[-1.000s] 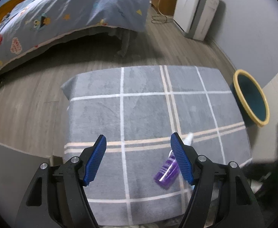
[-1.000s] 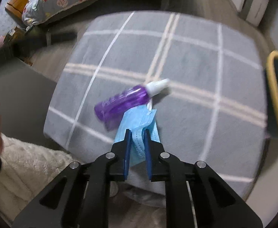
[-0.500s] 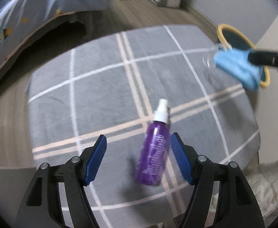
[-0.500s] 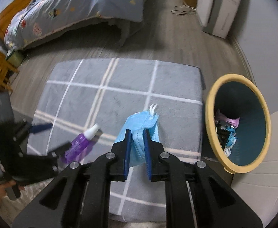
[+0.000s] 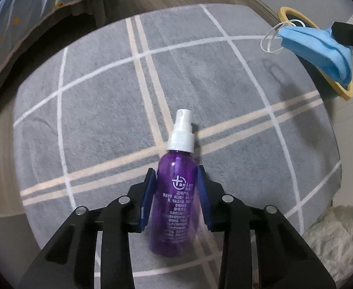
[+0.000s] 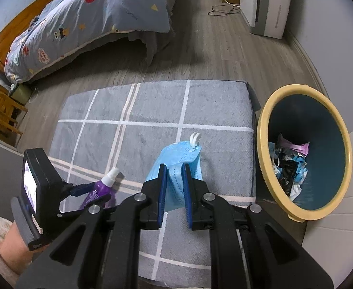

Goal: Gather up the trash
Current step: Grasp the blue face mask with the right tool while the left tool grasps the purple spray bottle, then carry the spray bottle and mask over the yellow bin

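At lower centre of the left wrist view, the left gripper (image 5: 176,197) has just been closing on the purple spray bottle (image 5: 176,192) lying on the grey rug (image 5: 99,101), pads against its sides. The right gripper (image 6: 174,192) pinches the blue mask (image 6: 176,166) just left of the bin (image 6: 263,130). Each should clear the yellow rim before release.

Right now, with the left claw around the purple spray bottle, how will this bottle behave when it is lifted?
The purple spray bottle looks like smooth round plastic, so it may slip or twist between the left claw pads. It lies on its side on the soft grey blanket; if released, it could roll. It seems small and probably light.
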`<action>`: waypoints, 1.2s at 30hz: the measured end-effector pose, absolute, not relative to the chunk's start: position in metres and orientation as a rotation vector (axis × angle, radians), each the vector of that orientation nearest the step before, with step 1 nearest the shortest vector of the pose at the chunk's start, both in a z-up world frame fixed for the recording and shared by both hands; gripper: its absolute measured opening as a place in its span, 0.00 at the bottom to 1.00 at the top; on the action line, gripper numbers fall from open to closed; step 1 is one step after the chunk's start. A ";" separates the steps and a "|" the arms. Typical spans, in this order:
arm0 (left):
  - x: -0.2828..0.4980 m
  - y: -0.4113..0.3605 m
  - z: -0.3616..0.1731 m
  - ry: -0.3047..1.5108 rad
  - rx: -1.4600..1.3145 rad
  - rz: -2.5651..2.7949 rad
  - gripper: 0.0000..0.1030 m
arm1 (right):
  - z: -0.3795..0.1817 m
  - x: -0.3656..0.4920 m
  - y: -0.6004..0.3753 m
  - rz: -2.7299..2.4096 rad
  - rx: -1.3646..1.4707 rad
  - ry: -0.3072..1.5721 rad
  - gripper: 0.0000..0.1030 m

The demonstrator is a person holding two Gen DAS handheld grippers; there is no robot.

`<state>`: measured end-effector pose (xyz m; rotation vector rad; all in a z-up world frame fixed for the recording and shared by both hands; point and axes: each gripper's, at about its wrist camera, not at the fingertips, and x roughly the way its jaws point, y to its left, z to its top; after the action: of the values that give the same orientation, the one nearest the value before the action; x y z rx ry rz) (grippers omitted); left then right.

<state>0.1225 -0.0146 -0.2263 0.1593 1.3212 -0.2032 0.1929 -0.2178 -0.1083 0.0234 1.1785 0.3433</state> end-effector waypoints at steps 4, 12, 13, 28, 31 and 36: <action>0.122 -0.014 -0.207 1.254 0.155 -0.199 0.34 | -0.101 0.194 -0.224 0.339 0.050 1.153 0.13; 0.121 -0.010 -0.176 1.155 0.117 -0.189 0.33 | -0.092 0.194 -0.231 0.330 0.070 1.123 0.13; 0.122 -0.010 -0.172 1.146 0.111 -0.187 0.33 | -0.091 0.194 -0.231 0.328 0.068 1.119 0.13; 0.142 -0.035 -0.124 1.036 0.111 -0.208 0.33 | -0.071 0.200 -0.269 0.301 0.144 1.052 0.13; 0.149 -0.047 -0.116 1.025 0.126 -0.223 0.33 | -0.067 0.203 -0.285 0.285 0.167 1.037 0.13; 0.161 -0.077 -0.105 1.003 0.179 -0.263 0.33 | -0.061 0.207 -0.322 0.234 0.243 1.010 0.13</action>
<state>0.1612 -0.0771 -0.1049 0.1793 1.0030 -0.2631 0.2066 -0.3218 -0.0613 0.2427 1.0100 0.2341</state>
